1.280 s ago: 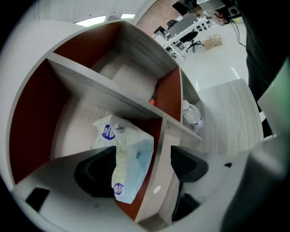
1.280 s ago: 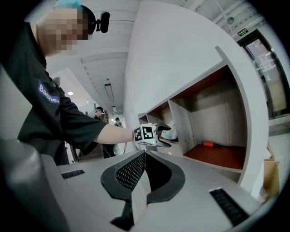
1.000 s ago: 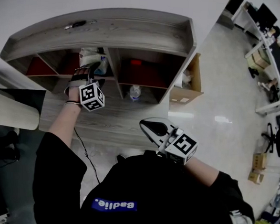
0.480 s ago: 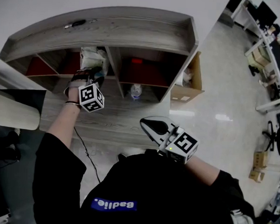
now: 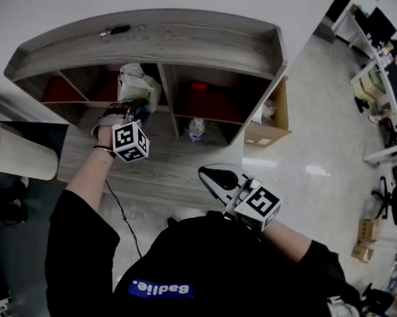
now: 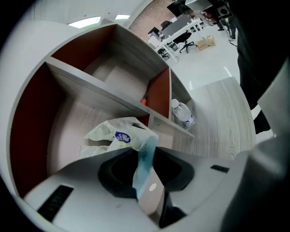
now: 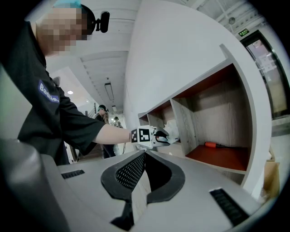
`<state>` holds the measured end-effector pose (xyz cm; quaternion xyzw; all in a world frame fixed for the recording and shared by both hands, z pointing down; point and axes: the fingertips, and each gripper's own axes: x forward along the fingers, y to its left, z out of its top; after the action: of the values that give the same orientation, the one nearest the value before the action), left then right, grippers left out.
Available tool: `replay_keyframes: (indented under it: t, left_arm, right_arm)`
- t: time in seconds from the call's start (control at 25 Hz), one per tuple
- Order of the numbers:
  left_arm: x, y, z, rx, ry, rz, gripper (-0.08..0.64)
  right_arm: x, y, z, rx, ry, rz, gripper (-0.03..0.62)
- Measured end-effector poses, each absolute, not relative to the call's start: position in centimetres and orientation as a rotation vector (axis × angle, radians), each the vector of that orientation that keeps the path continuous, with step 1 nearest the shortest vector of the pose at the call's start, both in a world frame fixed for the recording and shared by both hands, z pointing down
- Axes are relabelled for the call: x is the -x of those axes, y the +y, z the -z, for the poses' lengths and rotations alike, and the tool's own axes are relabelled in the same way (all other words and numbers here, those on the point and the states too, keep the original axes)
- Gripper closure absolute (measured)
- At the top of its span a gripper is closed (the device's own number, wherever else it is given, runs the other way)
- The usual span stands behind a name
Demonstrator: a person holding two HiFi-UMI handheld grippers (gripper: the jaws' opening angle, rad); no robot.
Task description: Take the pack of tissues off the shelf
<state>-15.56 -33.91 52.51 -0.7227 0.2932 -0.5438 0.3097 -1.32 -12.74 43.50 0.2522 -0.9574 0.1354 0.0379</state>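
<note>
Since our left gripper (image 6: 144, 159) just closed on only a flap of the tissue pack (image 6: 113, 136) inside the shelf (image 6: 102, 96), we might drop it; right gripper (image 7: 144, 156) closed, empty.

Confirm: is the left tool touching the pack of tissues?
Touching. The left gripper view shows the left tool: its jaws, which have just been closing, pinch the blue edge of the pack of tissues.

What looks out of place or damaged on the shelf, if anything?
The pack of tissues in the left compartment of the shelf looks crumpled. The left tool, whose jaws have just been closing, pinches only its thin blue edge. Nothing else stands out.
</note>
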Motion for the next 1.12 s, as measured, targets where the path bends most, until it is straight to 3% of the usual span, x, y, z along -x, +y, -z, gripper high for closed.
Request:
replay_keyframes:
  t: [0.36, 1.12]
  left_arm:
    - [15.4, -31.3, -51.6, 1.954, 0.816, 1.390, 0.511]
    - [14.9, -23.5, -46.5, 2.066, 1.024, 1.130, 0.518]
  right_arm:
    - [1.7, -12.5, -42.9, -0.770, -2.952, -0.386, 0.563]
    - [4.5, -11.7, -42.0, -0.680, -2.996, -0.356, 0.563]
